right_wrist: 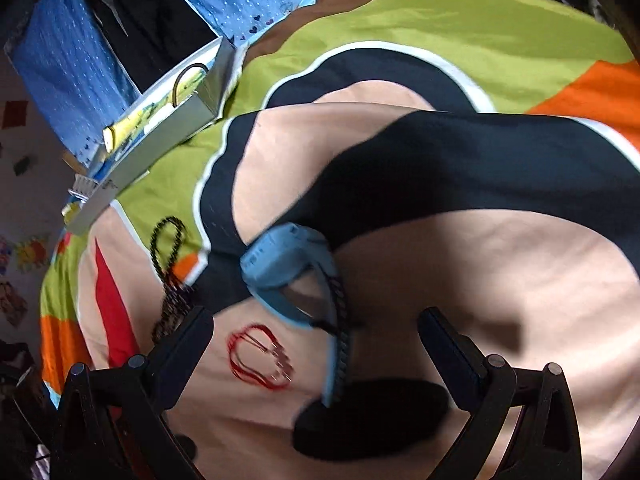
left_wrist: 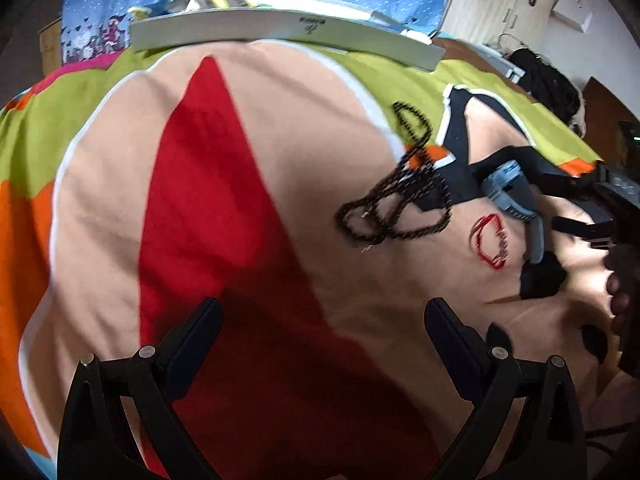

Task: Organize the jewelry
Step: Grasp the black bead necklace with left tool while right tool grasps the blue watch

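Note:
A blue wristwatch (right_wrist: 280, 270) lies on the printed bedspread (right_wrist: 500, 280), its strap running back between the fingers of my right gripper (right_wrist: 316, 344), which hovers open just above it. A red string bracelet (right_wrist: 258, 356) lies just left of the strap. Black beaded necklaces (right_wrist: 168, 256) are tangled farther left. In the left wrist view the beaded necklaces (left_wrist: 400, 200), the bracelet (left_wrist: 490, 244) and the watch (left_wrist: 508, 188) lie to the right, with the right gripper (left_wrist: 544, 196) at the watch. My left gripper (left_wrist: 324, 308) is open over bare red and peach fabric.
A long grey-white box (left_wrist: 280, 28) holding a few items sits at the far edge of the bedspread, also seen as the box (right_wrist: 160, 136) in the right wrist view. A hand (left_wrist: 620, 292) holds the right gripper. Blue dotted fabric and furniture stand behind.

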`<move>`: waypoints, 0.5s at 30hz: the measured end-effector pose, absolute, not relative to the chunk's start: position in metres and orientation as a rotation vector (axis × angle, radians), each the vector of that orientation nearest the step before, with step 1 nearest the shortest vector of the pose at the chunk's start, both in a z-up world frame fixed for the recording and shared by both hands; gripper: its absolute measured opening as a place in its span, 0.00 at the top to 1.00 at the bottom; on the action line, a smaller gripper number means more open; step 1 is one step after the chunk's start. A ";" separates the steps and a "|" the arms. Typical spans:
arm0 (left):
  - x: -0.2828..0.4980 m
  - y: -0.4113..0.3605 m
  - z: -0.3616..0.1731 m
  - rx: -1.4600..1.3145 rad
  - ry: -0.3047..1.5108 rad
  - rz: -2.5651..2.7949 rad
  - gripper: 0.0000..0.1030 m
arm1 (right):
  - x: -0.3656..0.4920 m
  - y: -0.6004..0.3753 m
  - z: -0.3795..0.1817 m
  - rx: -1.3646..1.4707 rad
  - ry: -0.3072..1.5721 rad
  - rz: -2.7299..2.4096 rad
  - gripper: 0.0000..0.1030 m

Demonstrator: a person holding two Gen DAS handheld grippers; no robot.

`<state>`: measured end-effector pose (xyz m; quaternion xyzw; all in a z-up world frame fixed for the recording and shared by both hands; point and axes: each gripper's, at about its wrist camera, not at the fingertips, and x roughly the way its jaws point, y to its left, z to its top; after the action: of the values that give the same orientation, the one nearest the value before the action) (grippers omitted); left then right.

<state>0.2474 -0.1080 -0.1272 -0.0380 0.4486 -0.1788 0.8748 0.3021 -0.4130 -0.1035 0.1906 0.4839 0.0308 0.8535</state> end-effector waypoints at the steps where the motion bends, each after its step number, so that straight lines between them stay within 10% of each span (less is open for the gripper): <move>1: 0.249 -0.110 -0.126 -0.078 0.927 -0.387 0.04 | 0.305 -0.410 -0.104 0.391 1.013 0.059 0.00; 11: 0.302 -0.150 -0.115 -0.058 0.850 -0.585 0.06 | 0.316 -0.390 -0.104 0.333 0.967 0.095 0.03; 15: 0.322 -0.155 -0.124 -0.066 0.885 -0.600 0.33 | 0.326 -0.388 -0.105 0.329 0.953 0.070 0.19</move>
<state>0.3218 -0.1550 -0.1235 -0.0312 0.4215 -0.2860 0.8600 0.3262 -0.3880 -0.1048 0.1577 0.4565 0.0335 0.8750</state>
